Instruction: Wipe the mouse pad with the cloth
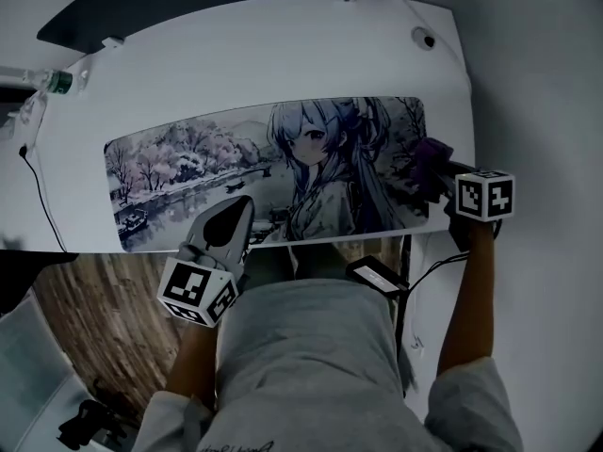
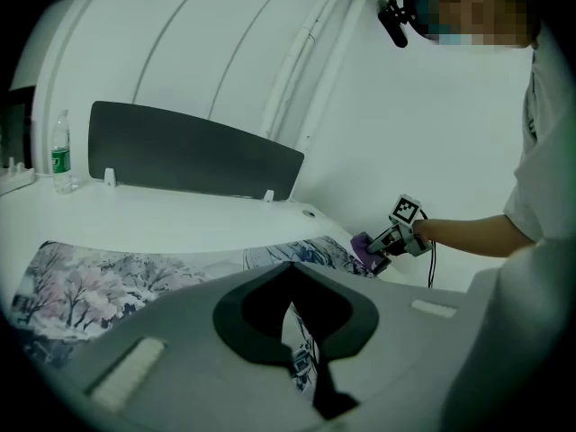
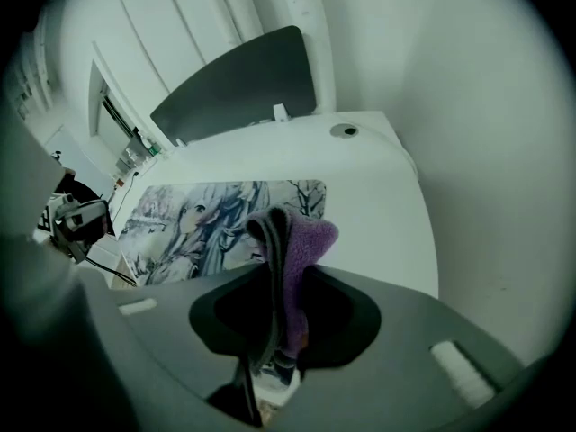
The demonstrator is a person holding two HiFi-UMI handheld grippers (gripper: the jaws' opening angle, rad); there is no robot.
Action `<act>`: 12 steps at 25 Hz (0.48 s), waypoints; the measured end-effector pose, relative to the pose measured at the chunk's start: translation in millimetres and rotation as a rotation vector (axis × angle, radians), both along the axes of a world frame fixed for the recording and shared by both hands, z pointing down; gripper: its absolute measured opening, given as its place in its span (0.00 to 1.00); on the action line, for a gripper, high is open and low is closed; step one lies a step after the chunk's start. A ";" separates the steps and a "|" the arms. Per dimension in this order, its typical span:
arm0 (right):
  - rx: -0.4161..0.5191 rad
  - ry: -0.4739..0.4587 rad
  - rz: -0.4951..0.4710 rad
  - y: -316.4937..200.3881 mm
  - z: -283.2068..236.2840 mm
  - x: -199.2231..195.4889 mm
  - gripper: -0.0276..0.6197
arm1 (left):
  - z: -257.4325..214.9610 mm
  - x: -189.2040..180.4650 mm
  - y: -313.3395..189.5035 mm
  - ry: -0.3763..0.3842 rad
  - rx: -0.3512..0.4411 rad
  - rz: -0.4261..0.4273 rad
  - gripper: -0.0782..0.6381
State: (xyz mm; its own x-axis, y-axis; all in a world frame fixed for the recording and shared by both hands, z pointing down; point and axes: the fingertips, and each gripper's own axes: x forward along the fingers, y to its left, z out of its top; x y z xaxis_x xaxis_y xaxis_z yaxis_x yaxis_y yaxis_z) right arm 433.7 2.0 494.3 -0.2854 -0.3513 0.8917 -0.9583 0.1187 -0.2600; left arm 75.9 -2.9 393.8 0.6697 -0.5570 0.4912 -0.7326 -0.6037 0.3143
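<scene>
With right gripper fingers pinching cloth at mouse pad right end, press flat, sweep leftward. Steady mouse pad near edge with left gripper, fingers pressed together.

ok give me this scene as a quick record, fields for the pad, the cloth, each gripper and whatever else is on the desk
mouse pad: long, printed with an illustrated figure, flat on the white desk
cloth: purple, at the pad's right end
right gripper: shut on the cloth
left gripper: jaws together, nothing in them, tips at the pad's near edge
other: bottle with green label, desk's far left
</scene>
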 end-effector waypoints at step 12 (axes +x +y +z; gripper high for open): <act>-0.055 0.011 0.052 -6.3 35.9 5.5 0.19 | -9.0 -7.8 7.1 -0.050 0.016 -0.067 0.13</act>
State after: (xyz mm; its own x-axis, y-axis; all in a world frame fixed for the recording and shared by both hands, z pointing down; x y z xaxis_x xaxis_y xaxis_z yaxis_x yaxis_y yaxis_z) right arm 439.1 -4.3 530.3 -0.2584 -0.3162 0.9128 -0.9655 0.0544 -0.2545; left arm 68.1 4.2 384.8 0.6050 -0.6080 0.5141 -0.7864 -0.5572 0.2666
